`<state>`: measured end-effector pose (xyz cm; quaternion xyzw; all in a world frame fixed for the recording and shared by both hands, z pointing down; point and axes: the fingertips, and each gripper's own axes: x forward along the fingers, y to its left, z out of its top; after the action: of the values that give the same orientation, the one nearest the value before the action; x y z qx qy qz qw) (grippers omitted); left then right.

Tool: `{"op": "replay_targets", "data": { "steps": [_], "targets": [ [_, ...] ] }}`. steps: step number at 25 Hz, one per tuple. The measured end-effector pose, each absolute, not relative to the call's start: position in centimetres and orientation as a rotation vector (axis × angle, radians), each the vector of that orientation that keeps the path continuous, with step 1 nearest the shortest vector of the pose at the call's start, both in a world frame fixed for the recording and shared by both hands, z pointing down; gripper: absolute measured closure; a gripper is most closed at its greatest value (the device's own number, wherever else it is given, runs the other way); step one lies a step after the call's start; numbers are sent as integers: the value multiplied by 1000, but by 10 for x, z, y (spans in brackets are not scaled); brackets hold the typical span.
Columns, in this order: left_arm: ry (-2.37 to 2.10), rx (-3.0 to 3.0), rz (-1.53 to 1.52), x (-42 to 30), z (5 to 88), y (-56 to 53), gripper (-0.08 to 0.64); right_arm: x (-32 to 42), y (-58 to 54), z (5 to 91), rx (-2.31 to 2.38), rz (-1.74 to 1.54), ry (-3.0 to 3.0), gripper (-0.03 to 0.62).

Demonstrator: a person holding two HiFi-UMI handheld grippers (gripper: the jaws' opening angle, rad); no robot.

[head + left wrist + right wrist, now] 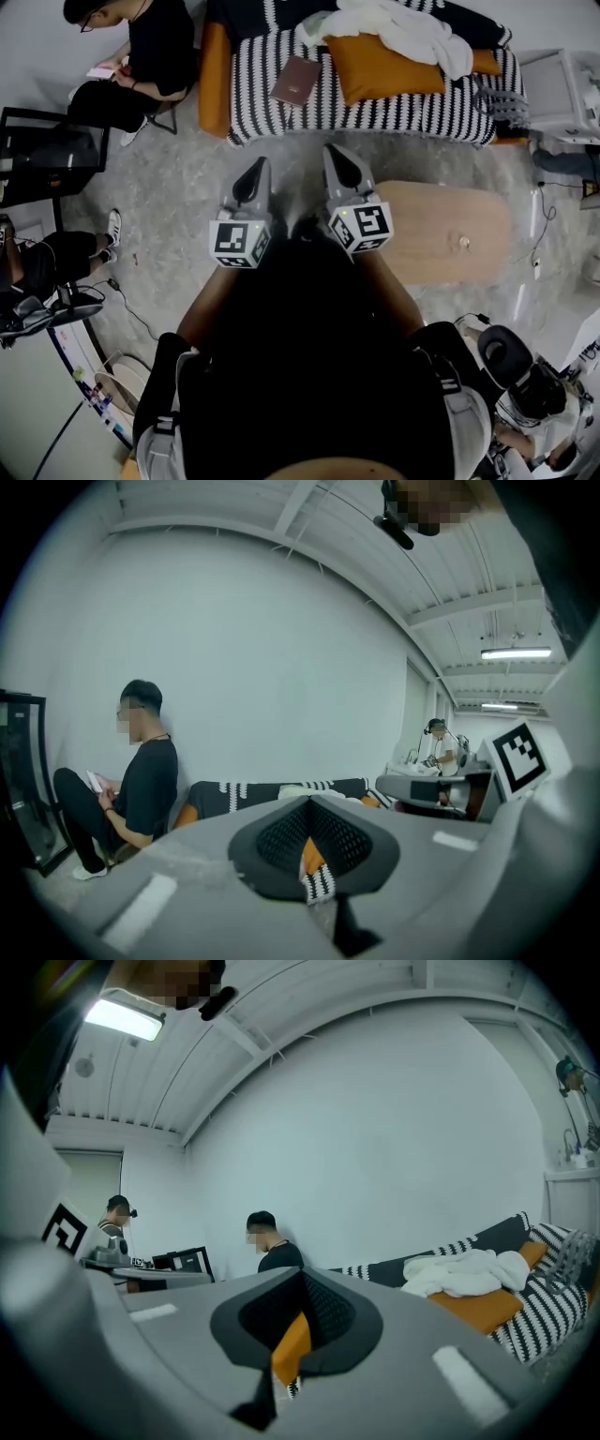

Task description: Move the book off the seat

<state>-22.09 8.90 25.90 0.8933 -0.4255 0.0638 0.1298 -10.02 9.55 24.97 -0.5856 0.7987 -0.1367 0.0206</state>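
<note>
Left claw (260, 166) and right claw (332, 150) clenched, empty; book (296, 81) lies lengthwise toward backrest (253, 14).

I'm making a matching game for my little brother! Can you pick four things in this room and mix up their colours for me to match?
Things:
1. book
2. cushion
3. blanket
4. table

Colours:
A. white
B. pale wood
C. dark reddish-brown
D. orange

Pairs: 1-C, 2-D, 3-A, 4-B
</note>
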Motion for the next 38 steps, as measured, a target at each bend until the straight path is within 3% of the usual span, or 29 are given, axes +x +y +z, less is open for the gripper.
{"op": "replay_targets", "data": {
  "steps": [28,38],
  "targets": [
    [-1043,2481,119,-258,316,-106,554,-131,-95,276,-1949,-408,2428,584],
    [-1055,2239,216,-249,443,-167,554,-121,-166,377,-1888,-555,2492,584]
  ]
}}
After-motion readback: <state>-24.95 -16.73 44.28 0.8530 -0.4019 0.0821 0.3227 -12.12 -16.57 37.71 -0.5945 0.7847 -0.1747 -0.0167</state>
